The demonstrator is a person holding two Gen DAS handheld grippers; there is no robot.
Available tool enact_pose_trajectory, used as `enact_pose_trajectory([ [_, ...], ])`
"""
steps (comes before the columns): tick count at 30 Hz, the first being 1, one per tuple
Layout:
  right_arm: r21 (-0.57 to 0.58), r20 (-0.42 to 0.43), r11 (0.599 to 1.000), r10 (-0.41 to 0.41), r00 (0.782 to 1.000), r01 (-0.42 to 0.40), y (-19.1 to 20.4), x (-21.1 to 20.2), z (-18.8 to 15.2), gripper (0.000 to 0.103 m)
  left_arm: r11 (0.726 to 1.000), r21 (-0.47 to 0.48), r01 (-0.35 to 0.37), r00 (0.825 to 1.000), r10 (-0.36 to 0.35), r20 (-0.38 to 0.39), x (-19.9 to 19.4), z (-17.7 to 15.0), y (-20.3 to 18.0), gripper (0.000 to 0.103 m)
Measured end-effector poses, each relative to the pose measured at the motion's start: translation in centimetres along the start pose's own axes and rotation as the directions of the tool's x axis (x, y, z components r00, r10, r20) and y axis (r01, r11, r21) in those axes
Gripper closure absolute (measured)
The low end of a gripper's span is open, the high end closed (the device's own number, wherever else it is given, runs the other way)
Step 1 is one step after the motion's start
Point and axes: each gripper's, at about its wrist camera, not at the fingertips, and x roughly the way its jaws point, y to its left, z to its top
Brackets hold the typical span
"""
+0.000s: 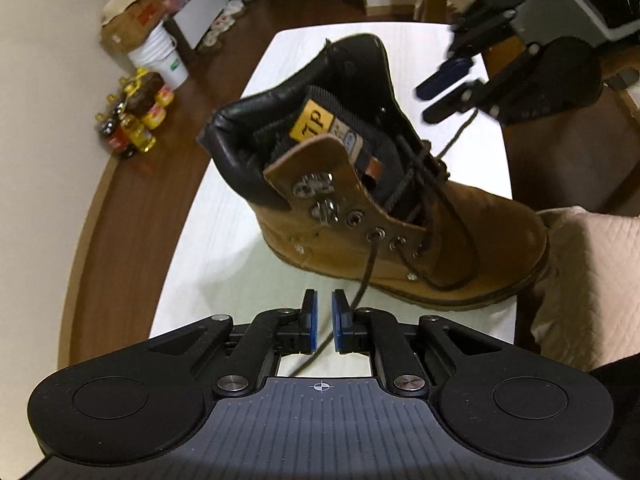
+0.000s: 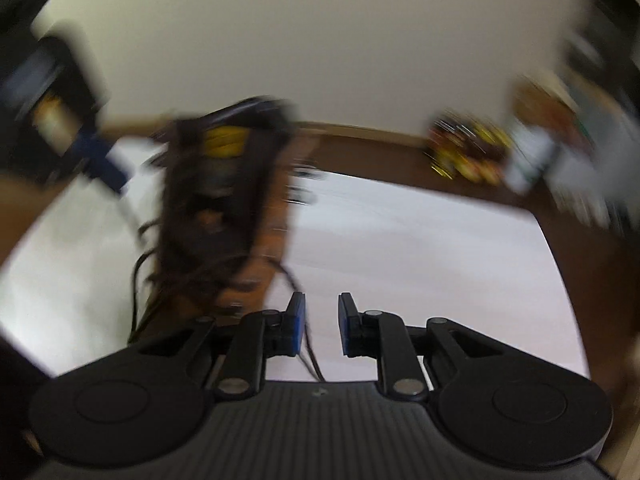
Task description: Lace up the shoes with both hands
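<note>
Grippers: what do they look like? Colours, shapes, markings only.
Both match. The left gripper has black linkage arms with silver pivot pins, blue pads on its fingers, two round black discs either side, a ribbed dark grey deck and a small white crosshair mark. The right gripper repeats that build; seen from the left wrist view it carries a grey housing with a green light. No cables visible.

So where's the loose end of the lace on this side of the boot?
In the left wrist view, the lace drops from an eyelet on the boot and passes between the left gripper fingers, over the white table.
</note>
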Motion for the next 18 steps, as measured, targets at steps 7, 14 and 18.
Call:
enact_pose_trajectory([
  [7, -0.148, -0.046, 0.988, 0.032, 0.998, -0.039, 1.2, 3.6, 1.3, 0.099, 0.999, 0.035, -0.019, 1.0, 0.018, 0.019, 0.6, -0.4, -0.9, 0.091],
  [14, 0.095, -0.166, 0.984, -0.134, 0.977, 0.151, -4.0, 3.2, -1.3, 0.1, 0.992, 0.121, -0.04, 0.998, 0.034, 0.056, 2.0, 0.1, -1.4, 0.089],
  [18, 0.234, -0.262, 0.933, -0.212, 0.941, 0.275, -7.7, 2.2, -3.8, 0.1, 0.985, 0.17, 0.005, 1.0, -0.01, 0.029, 3.2, 0.2, -1.5, 0.087],
])
